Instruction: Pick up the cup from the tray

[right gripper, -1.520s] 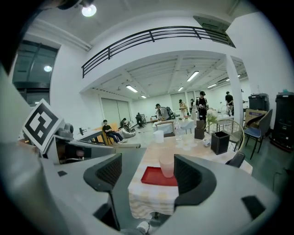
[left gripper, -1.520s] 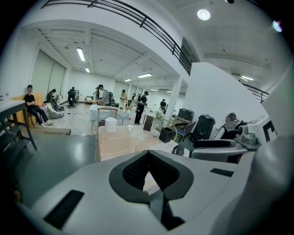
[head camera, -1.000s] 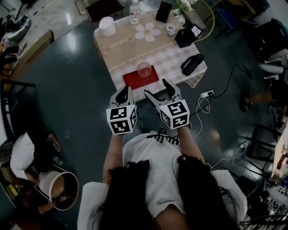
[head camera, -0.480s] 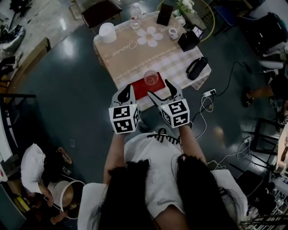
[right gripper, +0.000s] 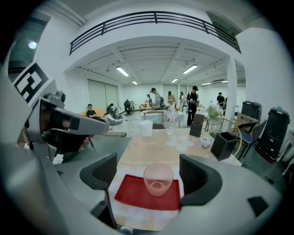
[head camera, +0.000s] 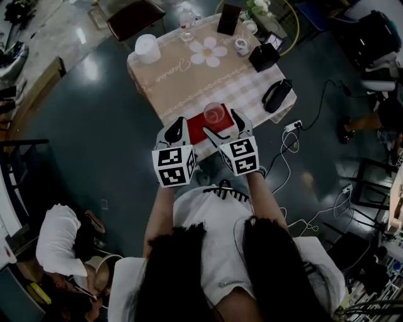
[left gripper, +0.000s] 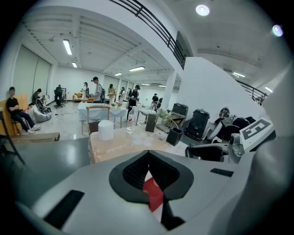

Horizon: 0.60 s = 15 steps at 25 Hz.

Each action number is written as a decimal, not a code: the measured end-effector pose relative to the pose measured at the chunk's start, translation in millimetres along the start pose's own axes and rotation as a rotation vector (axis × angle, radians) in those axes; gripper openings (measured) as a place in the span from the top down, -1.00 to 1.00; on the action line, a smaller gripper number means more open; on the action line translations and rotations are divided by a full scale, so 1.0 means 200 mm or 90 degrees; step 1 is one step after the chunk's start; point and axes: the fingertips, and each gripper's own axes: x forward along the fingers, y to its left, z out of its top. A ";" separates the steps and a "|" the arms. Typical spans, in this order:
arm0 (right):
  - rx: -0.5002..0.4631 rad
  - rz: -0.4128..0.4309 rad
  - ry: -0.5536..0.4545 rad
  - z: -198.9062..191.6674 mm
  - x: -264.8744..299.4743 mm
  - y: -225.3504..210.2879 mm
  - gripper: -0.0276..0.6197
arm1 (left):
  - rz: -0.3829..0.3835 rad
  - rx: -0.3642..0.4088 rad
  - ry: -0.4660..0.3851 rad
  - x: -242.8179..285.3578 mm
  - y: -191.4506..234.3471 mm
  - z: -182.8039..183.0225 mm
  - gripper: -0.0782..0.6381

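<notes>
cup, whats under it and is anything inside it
The clear cup stands on a red tray lying on the checked tablecloth. It looks empty. The tabletop beneath the cloth is covered.

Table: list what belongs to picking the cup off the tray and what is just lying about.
Job: clear cup, red tray, right gripper (jaws opening, empty, cup just ahead).

Lying about: white cylindrical container, plastic bottle, black box, flower-shaped mats.
</notes>
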 end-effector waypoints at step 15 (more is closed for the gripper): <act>0.029 0.015 0.045 -0.16 0.27 -0.09 -0.39 | 0.020 0.011 0.042 0.18 0.03 -0.06 0.76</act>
